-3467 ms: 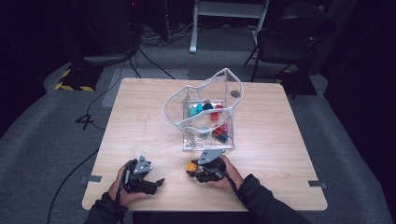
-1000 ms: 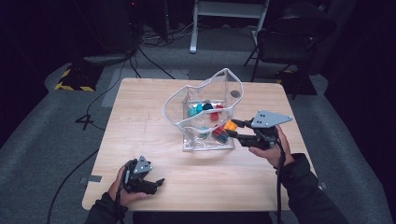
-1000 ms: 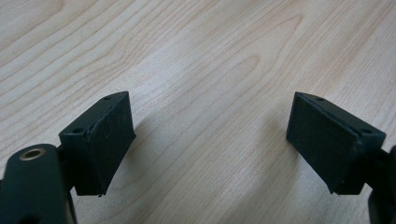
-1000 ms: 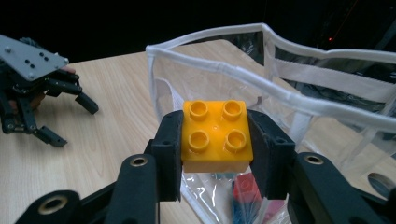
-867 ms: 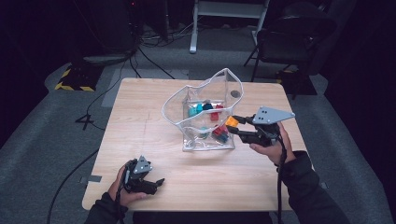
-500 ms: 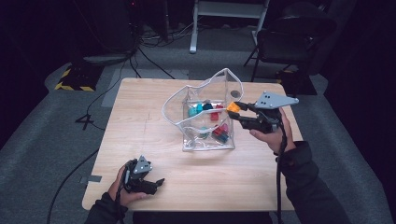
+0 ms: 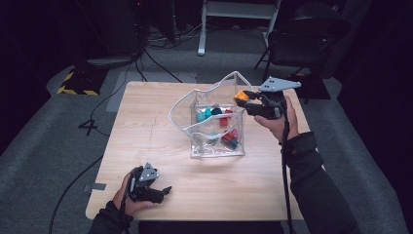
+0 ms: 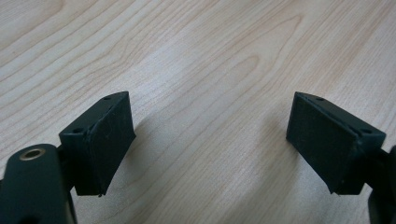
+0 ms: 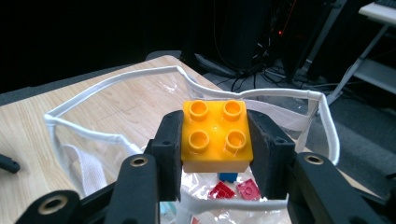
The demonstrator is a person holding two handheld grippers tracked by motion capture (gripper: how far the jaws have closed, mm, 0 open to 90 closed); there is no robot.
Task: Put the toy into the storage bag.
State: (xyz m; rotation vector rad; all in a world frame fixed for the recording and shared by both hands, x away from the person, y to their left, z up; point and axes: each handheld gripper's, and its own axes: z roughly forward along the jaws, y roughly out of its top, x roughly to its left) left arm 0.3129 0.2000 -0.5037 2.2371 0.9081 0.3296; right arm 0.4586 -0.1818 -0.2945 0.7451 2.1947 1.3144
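The fingers (image 9: 170,154) of the right gripper (image 7: 242,97) are clamped on an orange toy brick (image 9: 215,135), one black pad pressed flat against each side of it, its four round studs facing up. In the high view the brick (image 7: 239,95) is held in the air just above the right edge of a clear plastic bag (image 7: 214,146) that stands open near the middle of the wooden table (image 7: 146,122). From the right gripper view the brick hangs over the bag's white-trimmed rim (image 9: 107,81), and red and blue bricks (image 9: 233,186) lie at the bottom of the bag below it. More small pieces in teal and red (image 7: 221,117) show through the bag's clear walls from above. The left gripper (image 7: 164,190) rests on the table near its front left corner, well apart from the bag, held by the person's left hand (image 7: 127,197). Its fingers (image 8: 105,140) stand apart with nothing between them, just bare wood grain
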